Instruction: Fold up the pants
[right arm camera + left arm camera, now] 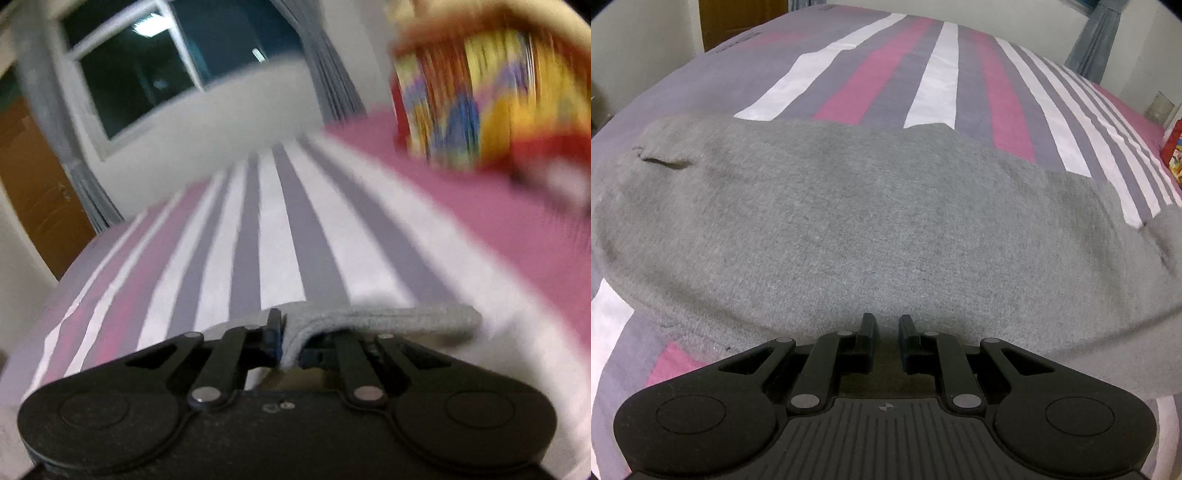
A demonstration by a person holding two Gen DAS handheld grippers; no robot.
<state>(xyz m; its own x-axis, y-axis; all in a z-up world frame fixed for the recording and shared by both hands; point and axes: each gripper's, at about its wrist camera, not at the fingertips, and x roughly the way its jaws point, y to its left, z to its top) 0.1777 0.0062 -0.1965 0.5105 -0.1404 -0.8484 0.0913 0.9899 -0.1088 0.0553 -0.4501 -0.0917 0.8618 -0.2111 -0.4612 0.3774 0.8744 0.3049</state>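
Grey pants (849,221) lie flat across the striped bed in the left wrist view, with a pocket slit (661,162) at the far left. My left gripper (887,326) hovers at the near edge of the pants, its jaws a small gap apart with nothing between them. In the right wrist view, which is motion-blurred, my right gripper (291,338) is shut on a grey fold of the pants (388,317); the fabric edge trails to the right above the sheet.
The bed sheet (871,74) has pink, white and purple stripes. A colourful red and yellow box (480,92) stands at the bed's right side and also shows in the left wrist view (1174,147). A window (140,62), curtains and a wooden door (33,184) lie beyond.
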